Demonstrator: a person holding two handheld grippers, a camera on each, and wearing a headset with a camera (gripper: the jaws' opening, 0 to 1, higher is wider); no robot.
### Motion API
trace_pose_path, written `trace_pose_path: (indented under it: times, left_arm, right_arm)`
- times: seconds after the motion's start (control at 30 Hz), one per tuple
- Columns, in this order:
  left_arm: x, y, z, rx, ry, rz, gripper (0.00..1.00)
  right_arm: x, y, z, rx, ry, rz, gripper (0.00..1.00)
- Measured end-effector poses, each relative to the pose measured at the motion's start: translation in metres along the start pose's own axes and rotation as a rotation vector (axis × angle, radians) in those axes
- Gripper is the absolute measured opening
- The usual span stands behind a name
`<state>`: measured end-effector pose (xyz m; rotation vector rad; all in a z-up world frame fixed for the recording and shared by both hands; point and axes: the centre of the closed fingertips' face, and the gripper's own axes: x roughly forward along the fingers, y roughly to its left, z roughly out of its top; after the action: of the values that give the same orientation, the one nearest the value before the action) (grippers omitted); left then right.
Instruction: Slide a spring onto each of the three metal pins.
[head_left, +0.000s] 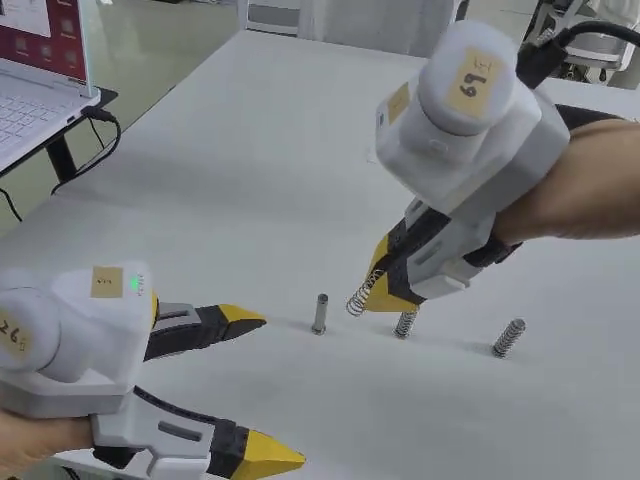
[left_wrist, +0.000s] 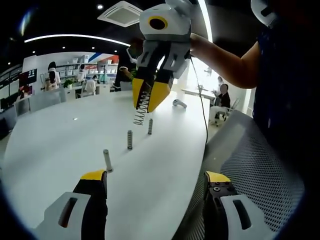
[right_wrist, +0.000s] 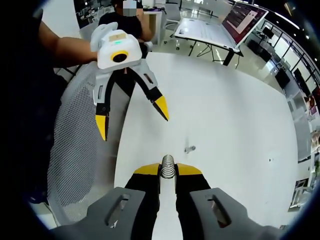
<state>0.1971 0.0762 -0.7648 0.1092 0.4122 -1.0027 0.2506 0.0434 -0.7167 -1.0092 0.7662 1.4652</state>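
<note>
Since two pins (head_left: 405, 323) (head_left: 508, 338) already carry springs, the right claw (head_left: 385, 290) pinches a spring (head_left: 358, 297) tilted just above the surface (head_left: 250, 150) beside the bare pin (head_left: 320, 313), probably to align it, while the left claw (head_left: 275, 390) hangs spread, empty.

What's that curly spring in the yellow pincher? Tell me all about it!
The spring is a thin coil of shiny silver wire. The right gripper pinches its upper end between yellow-tipped jaws. The rest hangs free, tilted, over the white table, near the bare pin, touching nothing else.
</note>
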Motion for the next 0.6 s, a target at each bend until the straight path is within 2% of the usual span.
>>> trace_pose_path:
  times: [0.13, 0.3, 0.6]
  left_arm:
    - [-0.002, 0.002, -0.001, -0.009, -0.004, 0.011, 0.76]
    - [-0.004, 0.004, -0.002, -0.022, -0.01, 0.027, 0.77]
    - [-0.007, 0.005, -0.002, -0.035, -0.019, 0.043, 0.77]
  right_arm:
    - [0.003, -0.008, 0.002, -0.003, 0.006, -0.01, 0.08]
    - [0.009, -0.021, 0.002, -0.002, 0.037, -0.03, 0.08]
    - [0.026, -0.04, 0.005, -0.007, 0.073, -0.033, 0.08]
